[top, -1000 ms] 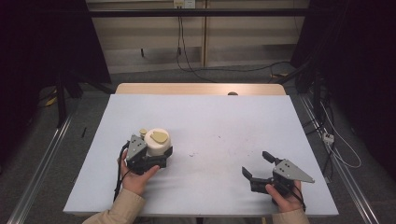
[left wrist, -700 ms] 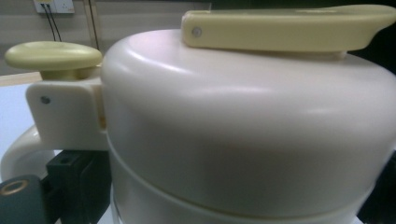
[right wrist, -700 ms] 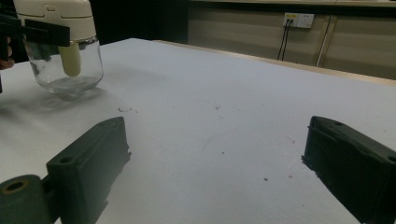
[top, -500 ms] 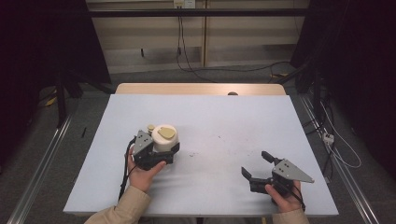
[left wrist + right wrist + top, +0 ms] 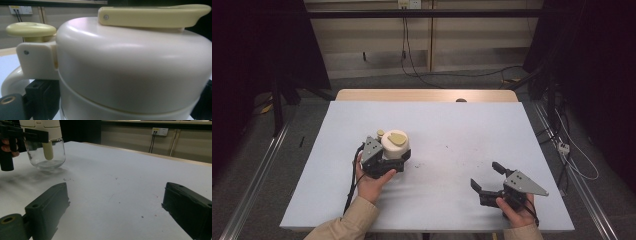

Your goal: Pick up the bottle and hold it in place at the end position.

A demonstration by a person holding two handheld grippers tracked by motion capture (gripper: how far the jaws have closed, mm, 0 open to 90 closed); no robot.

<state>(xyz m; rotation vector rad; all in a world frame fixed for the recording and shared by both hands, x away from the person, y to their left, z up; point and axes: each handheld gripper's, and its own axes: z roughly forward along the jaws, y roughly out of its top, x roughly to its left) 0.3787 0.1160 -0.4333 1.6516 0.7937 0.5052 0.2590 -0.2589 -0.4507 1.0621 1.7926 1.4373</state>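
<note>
**Inspector:** One jar (image 5: 393, 148) is in hand. Your left gripper (image 5: 387, 162) is clenched on its cream lid section, jaws on either side, as the left gripper view confirms. The jar sits on the table (image 5: 452, 130), well to the left of your right gripper (image 5: 486, 176), which rests with its jaws spread wide and nothing between them.

**Operator:** How should I carry on with it?

**Inspector:** Keep the jar upright and the squeeze steady. Your jaws bear on the lid (image 5: 130, 67), not the glass, so in my judgement a loose lid could part from the body if you lift sharply. Stay low and slow.

**Operator:** Anything inside?

**Inspector:** From the right gripper view, the glass body (image 5: 45, 155) looks empty apart from a cream tube (image 5: 48, 150) hanging down from the lid. The button (image 5: 30, 29) and handle (image 5: 152, 15) sit on top of the lid. I cannot tell whether any liquid remains at the bottom.
</note>
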